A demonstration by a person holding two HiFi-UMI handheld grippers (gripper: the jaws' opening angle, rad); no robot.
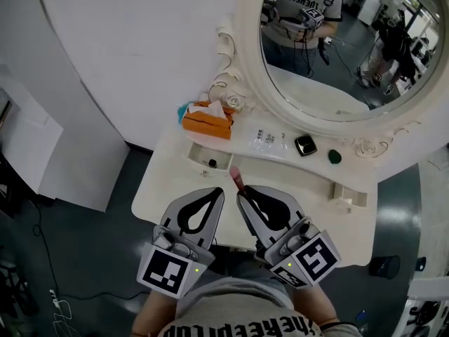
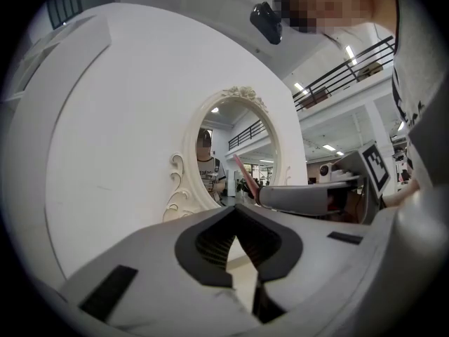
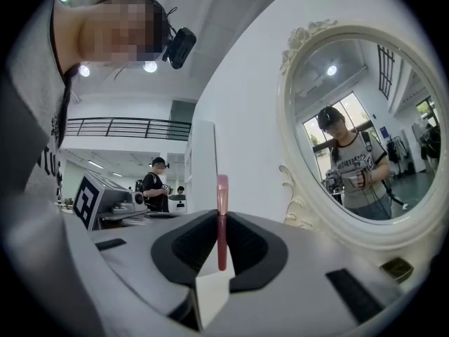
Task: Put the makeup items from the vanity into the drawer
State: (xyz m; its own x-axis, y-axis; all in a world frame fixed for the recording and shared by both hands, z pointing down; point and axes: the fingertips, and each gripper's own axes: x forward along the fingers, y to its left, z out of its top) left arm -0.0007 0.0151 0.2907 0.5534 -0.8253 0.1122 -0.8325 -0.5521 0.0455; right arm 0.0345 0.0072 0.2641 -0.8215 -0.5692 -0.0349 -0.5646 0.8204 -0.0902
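A slim pink makeup stick (image 3: 222, 220) stands upright, clamped between the jaws of the right gripper (image 1: 240, 191), held over the front of the white vanity table (image 1: 168, 188). Just beside it, the left gripper (image 1: 218, 191) has its jaws closed on nothing. Farther back on the table lie a black compact (image 1: 305, 145), a dark green item (image 1: 334, 156) and an orange tissue box (image 1: 208, 123), under the oval mirror (image 1: 337, 62).

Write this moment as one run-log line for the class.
right hand-held gripper: shut on pink stick | left hand-held gripper: shut, empty | black compact, green item: on vanity
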